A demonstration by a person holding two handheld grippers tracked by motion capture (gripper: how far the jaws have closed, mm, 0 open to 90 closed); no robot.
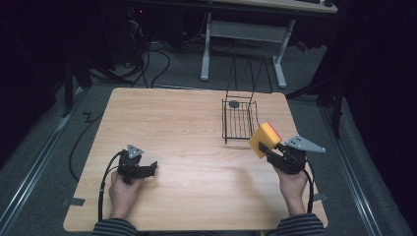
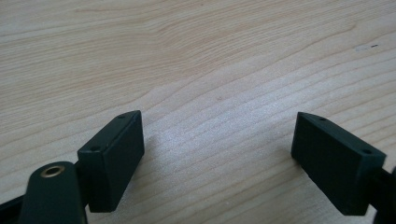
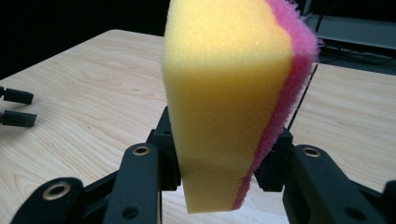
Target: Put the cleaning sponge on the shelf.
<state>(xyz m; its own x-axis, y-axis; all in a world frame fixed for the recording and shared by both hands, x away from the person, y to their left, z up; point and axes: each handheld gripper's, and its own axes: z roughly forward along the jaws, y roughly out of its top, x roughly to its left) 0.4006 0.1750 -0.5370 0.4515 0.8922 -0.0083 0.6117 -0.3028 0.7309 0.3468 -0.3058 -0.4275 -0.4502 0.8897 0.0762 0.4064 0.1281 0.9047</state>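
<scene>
Two jaws of your right gripper [image 1: 269,148] clamp the yellow-and-pink sponge [image 1: 265,138] upright at right of centre, just beside the wire basket [image 1: 239,120], probably its destination. Your left gripper [image 1: 150,168] rests open at lower left, holding nothing.

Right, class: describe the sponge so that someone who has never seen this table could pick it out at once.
Start at the wooden table and go to its right edge, just in front of the black wire basket. There the right hand-held gripper holds the sponge above the tabletop: a yellow foam block with one pink scouring face, the brightest-coloured thing here.
</scene>
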